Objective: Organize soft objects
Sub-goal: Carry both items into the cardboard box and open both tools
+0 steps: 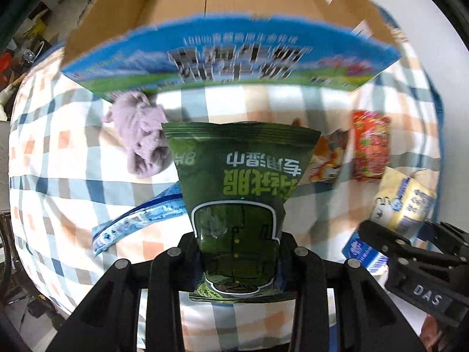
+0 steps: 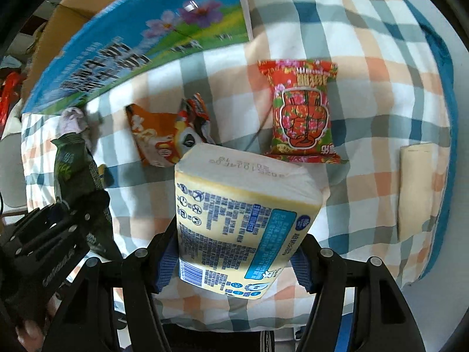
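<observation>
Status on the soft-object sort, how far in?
Early: the visible part of the cardboard box looks bare. In hand: left tongs grip a green wipes pack, right tongs a yellow tissue pack. Left on the bed: purple cloth, orange snack bag, red packet.

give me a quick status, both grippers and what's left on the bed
Left gripper shut on green packet. Right gripper shut on yellow tissue pack. Cardboard box open ahead. Red packet, orange packet, purple cloth on the checked cover.
</observation>
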